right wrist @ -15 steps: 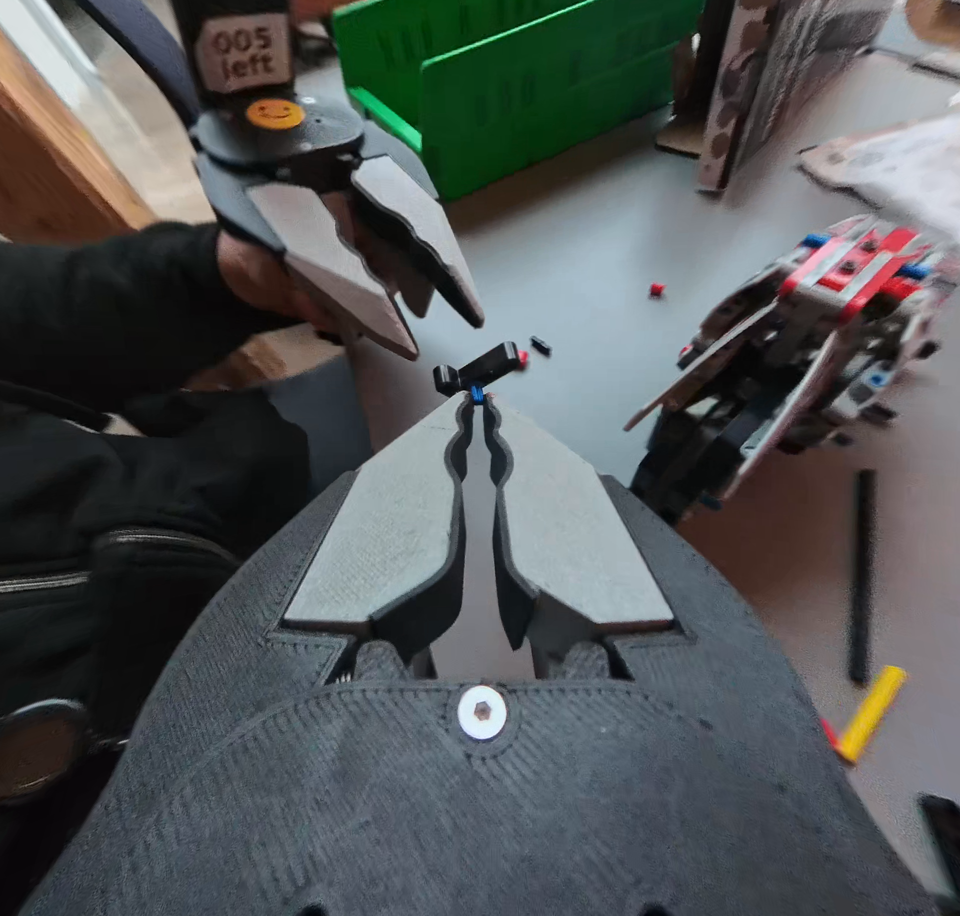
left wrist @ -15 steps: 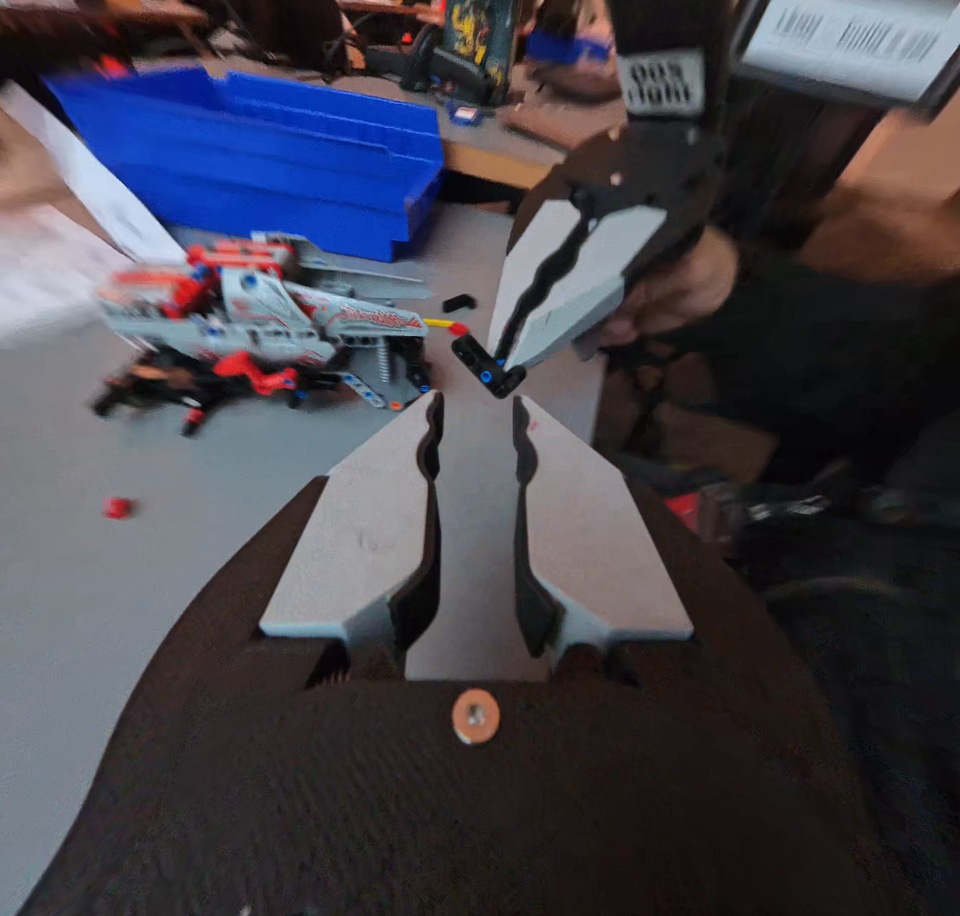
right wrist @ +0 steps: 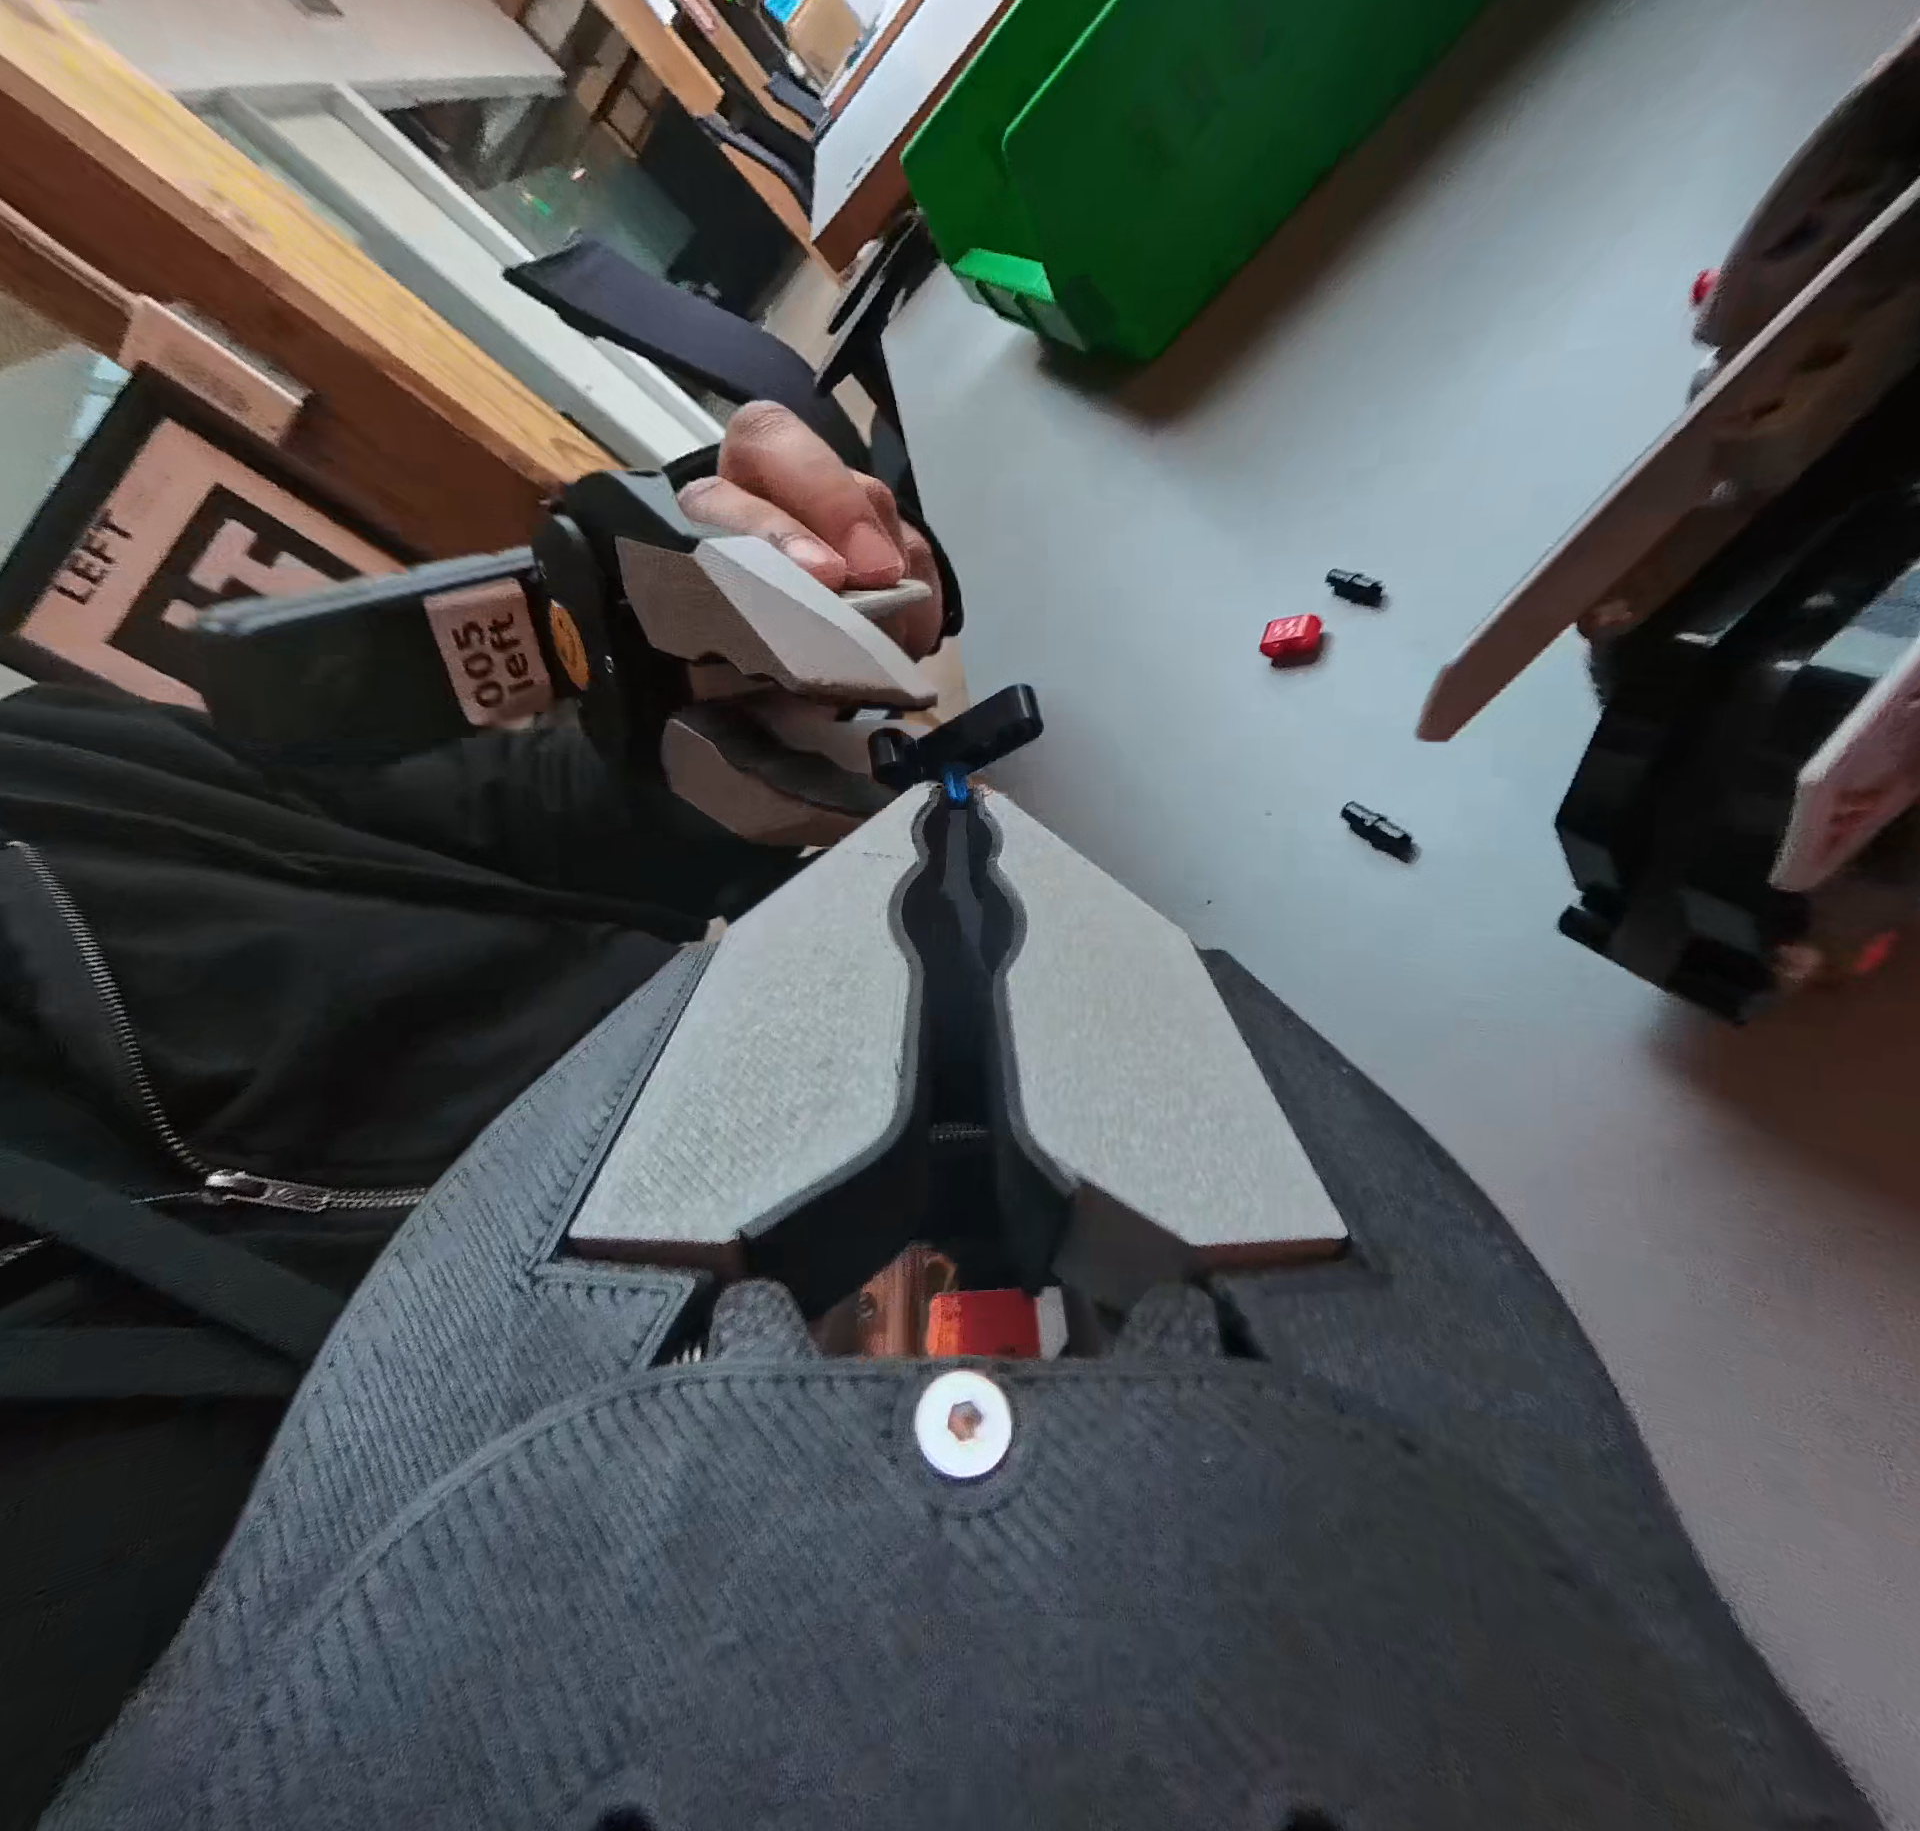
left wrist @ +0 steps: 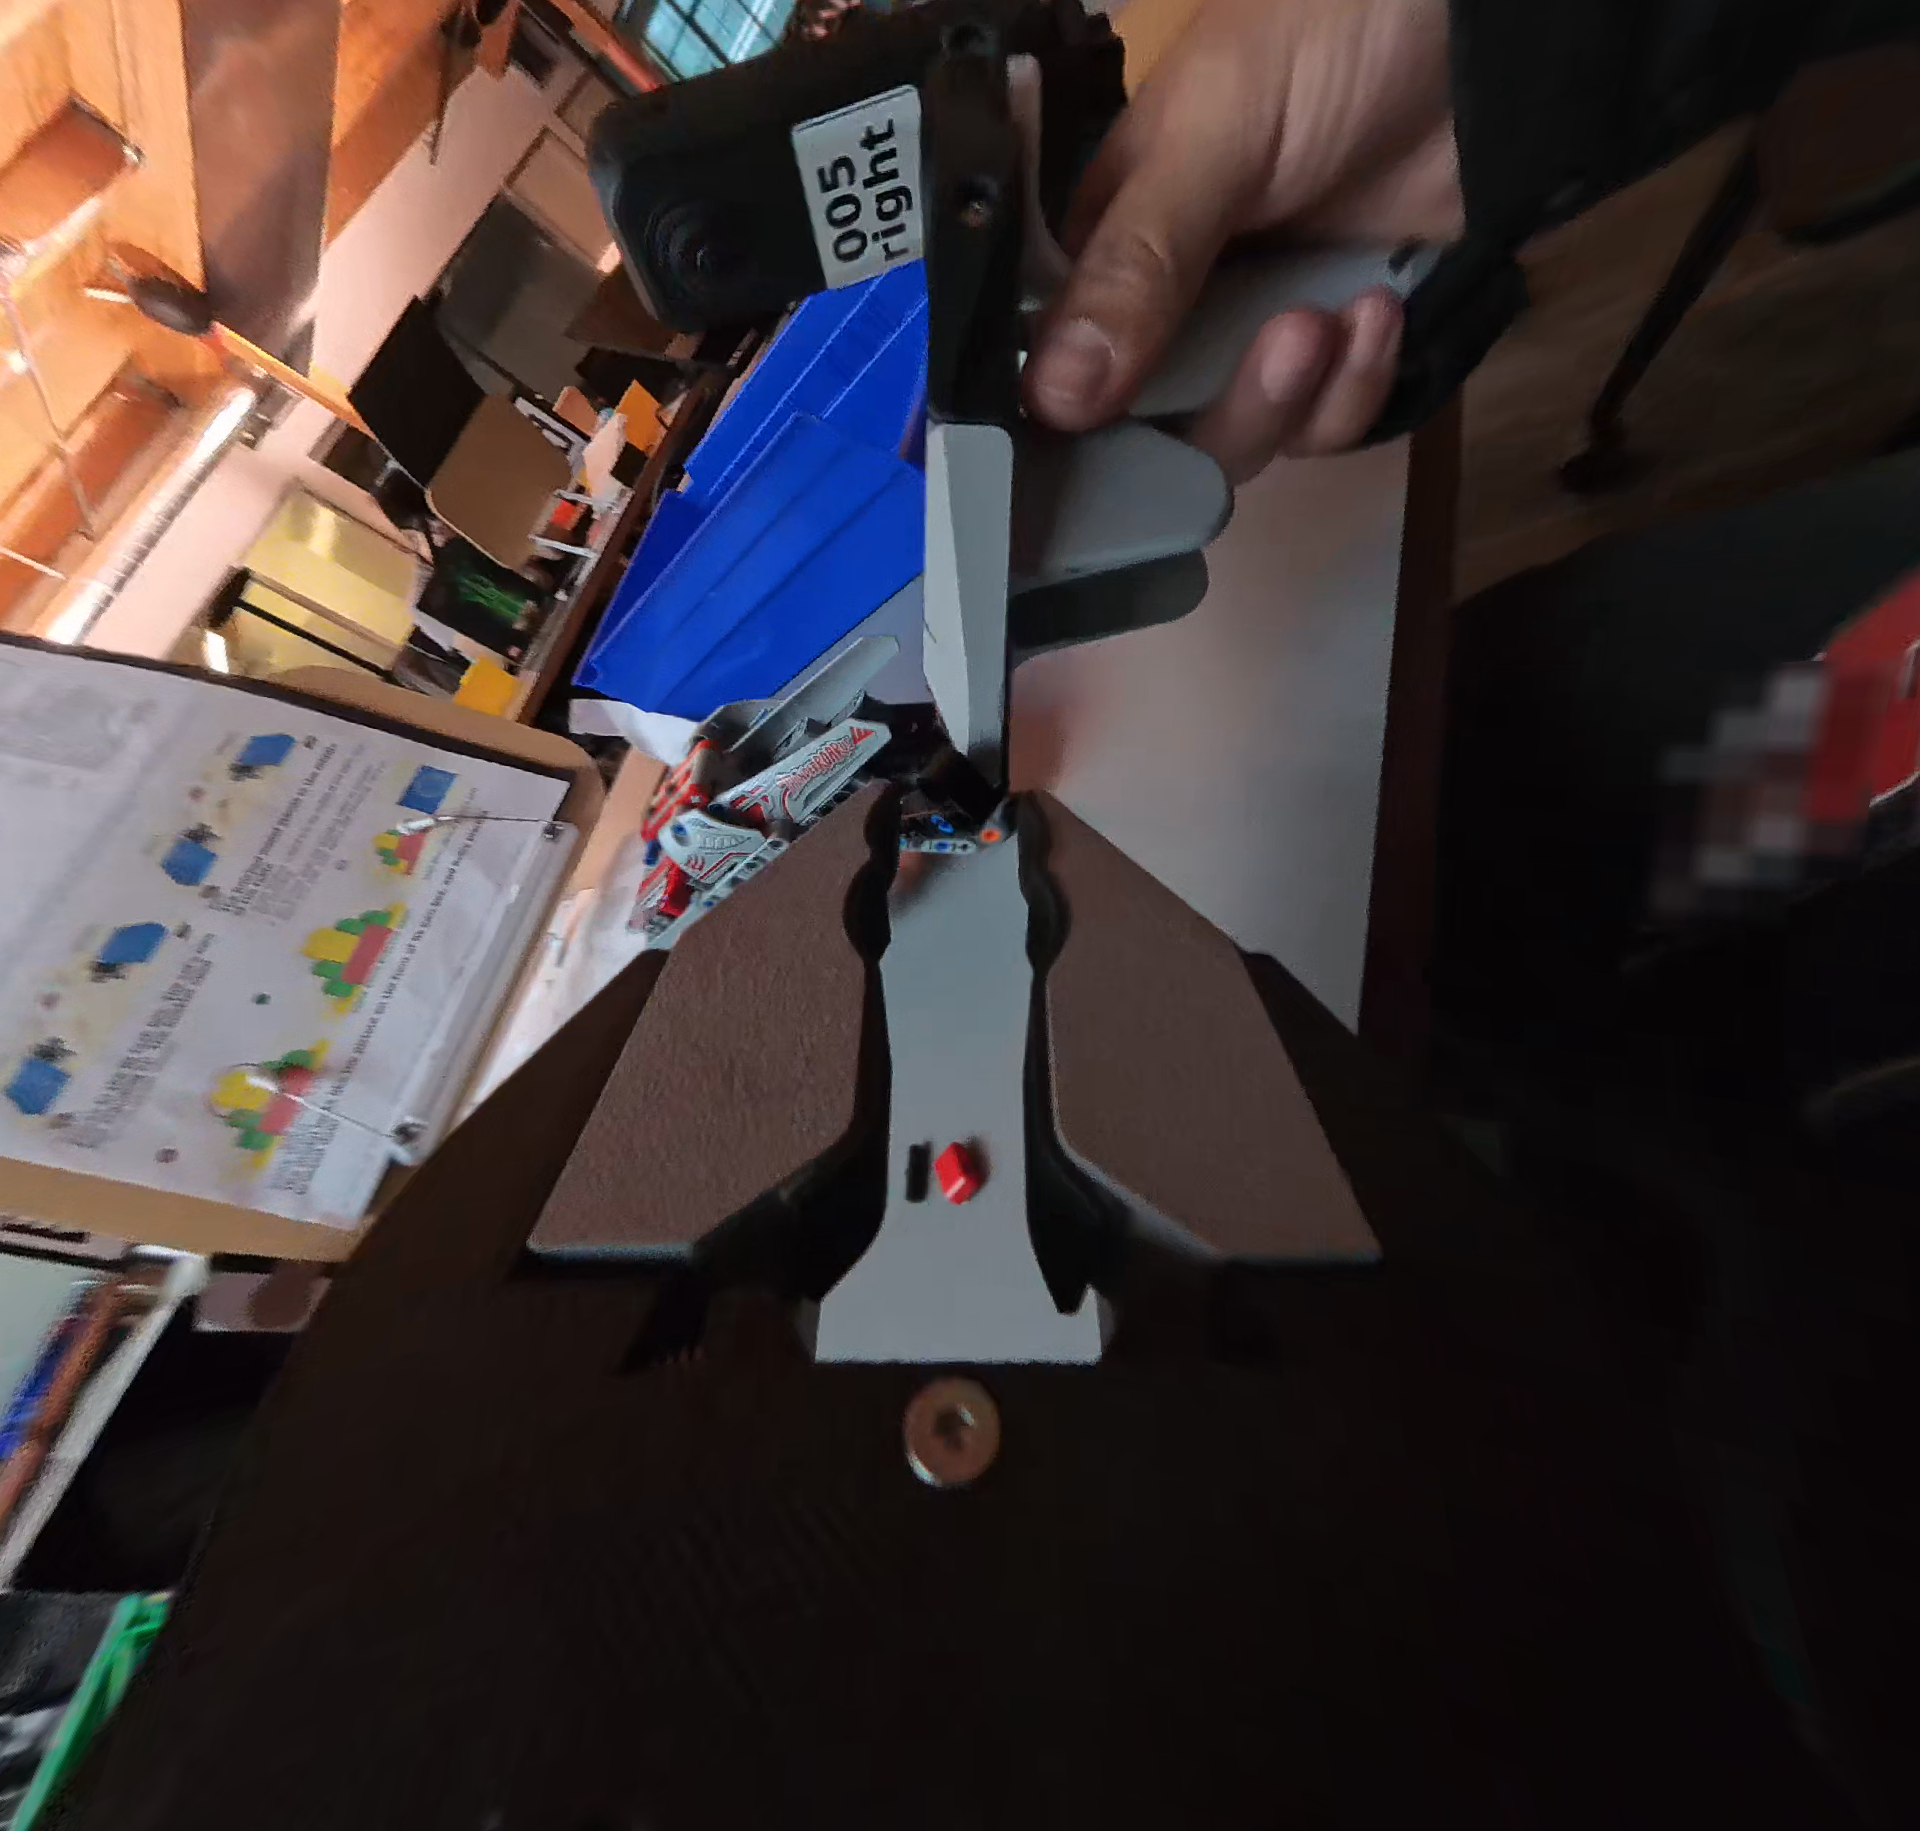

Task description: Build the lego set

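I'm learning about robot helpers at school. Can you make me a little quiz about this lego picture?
1. True or false: the right gripper is holding nothing.
2. What colour is the bin in the right wrist view? A green, B yellow, C pink.
3. How many small black pins lie loose on the table near the red piece?

Key
1. False: it is shut on a black piece with a blue pin.
2. A.
3. Two: one beyond the red piece, one nearer the camera.
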`<state>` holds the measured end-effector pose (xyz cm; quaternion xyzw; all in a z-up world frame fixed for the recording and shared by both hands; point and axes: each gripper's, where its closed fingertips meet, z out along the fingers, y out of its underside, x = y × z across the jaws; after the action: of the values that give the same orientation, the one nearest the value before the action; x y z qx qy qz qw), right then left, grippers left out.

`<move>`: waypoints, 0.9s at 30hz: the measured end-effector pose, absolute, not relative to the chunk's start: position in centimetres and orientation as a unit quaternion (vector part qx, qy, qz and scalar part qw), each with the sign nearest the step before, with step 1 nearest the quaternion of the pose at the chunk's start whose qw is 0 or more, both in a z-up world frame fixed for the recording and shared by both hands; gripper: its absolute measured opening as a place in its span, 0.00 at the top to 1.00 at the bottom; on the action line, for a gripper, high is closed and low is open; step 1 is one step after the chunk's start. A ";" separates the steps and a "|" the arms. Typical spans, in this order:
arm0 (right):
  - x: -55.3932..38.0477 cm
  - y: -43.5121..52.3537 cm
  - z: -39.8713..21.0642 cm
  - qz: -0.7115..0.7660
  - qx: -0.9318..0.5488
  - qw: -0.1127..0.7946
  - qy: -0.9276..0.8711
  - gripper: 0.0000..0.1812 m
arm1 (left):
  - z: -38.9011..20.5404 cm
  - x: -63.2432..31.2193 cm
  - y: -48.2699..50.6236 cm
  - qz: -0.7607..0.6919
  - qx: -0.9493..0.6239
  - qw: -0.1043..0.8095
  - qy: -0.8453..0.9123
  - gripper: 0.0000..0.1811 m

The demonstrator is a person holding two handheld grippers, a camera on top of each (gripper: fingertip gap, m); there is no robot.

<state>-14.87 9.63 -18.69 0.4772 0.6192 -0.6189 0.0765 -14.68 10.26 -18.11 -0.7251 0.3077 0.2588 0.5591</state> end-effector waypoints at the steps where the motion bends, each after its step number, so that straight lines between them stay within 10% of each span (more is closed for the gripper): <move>1: -14.8 9.6 -18.8 -0.619 0.479 0.086 0.617 1.00 | -18.3 -14.7 10.3 0.274 -0.720 0.552 0.318 0.89; 17: -14.0 8.9 -19.9 -0.605 0.477 0.137 0.623 1.00 | -19.5 -14.0 10.1 0.281 -0.721 0.524 0.355 0.93; 27: -14.6 8.8 -16.6 -0.625 0.398 -0.032 0.671 1.00 | -16.6 -14.2 9.9 -0.028 -0.743 0.646 0.173 0.93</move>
<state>-14.64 8.79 -16.55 0.3983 0.6707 -0.6250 -0.0315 -14.20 9.86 -16.59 -0.7426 0.1729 -0.0283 0.6465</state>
